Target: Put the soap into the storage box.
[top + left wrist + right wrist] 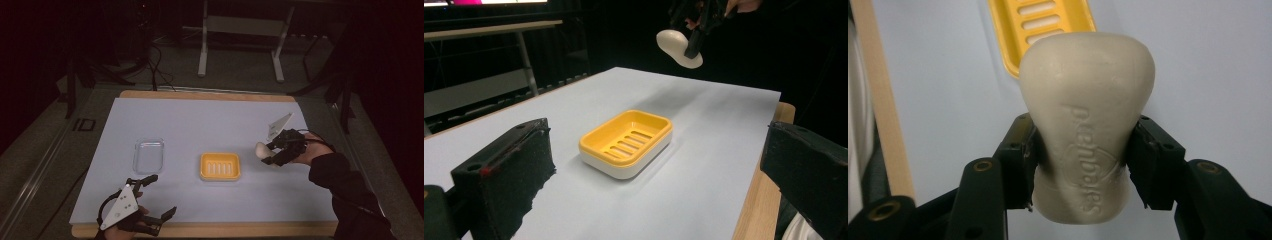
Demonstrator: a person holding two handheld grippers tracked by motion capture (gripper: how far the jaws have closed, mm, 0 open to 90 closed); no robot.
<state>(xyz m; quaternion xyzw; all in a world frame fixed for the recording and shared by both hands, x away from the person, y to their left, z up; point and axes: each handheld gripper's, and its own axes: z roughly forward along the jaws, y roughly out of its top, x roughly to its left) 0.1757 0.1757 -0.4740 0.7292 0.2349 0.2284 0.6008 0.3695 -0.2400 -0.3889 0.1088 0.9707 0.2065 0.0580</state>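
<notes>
- Above the table's right side, a pale soap bar point(261, 149) hangs off the mat, pinched between the right gripper's point(272, 152) jaws.
- Judging by this, it is mid-carry; next it must travel left and lower into the yellow soap dish point(220, 166).
- Near left, the left gripper point(156, 196) rests spread wide, empty.
- Embossed lettering reads in the right gripper view; the clear lid point(149, 155) appears from above.

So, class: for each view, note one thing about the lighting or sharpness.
High view: dim and slightly soft, dark surroundings, the mat lit. Left gripper view: the soap dish is sharp, casting a faint shadow; the near jaws blur. Right gripper view: the soap is bright, its embossed lettering readable, in the right hand-held gripper.
</notes>
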